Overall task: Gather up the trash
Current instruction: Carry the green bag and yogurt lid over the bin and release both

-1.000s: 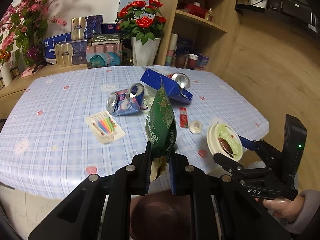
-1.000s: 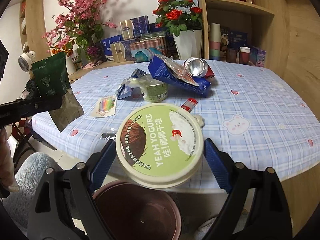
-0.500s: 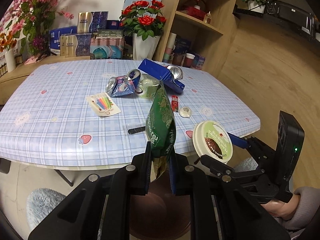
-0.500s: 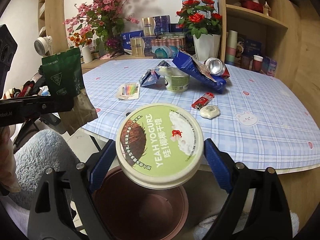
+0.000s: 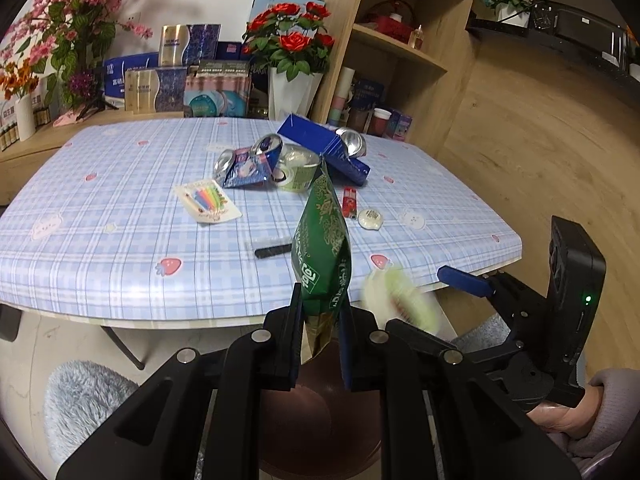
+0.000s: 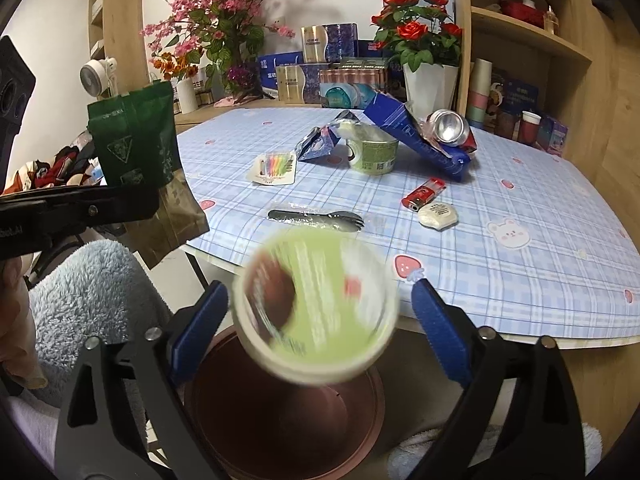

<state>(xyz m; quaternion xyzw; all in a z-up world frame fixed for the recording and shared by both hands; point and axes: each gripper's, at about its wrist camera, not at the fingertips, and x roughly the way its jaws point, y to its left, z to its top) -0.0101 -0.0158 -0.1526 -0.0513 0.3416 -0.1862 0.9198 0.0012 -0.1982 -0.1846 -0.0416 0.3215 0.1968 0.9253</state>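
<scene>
A green pouch (image 5: 322,240) is clamped upright between the jaws of the left gripper (image 5: 320,332), above a brown bin (image 5: 320,412). To its right, the jaws of the right gripper (image 6: 320,316) have just been opened wide, and a yogurt lid (image 6: 316,308) is seen blurred between the blue pads (image 6: 438,332), no longer pressed by them, directly over the bin. Beyond both sets of jaws, on the checked table (image 6: 540,264), cans, a blue carton (image 6: 416,136), a yogurt cup (image 6: 372,152), a lighter (image 6: 424,194) and a fork (image 6: 320,217) are left lying.
</scene>
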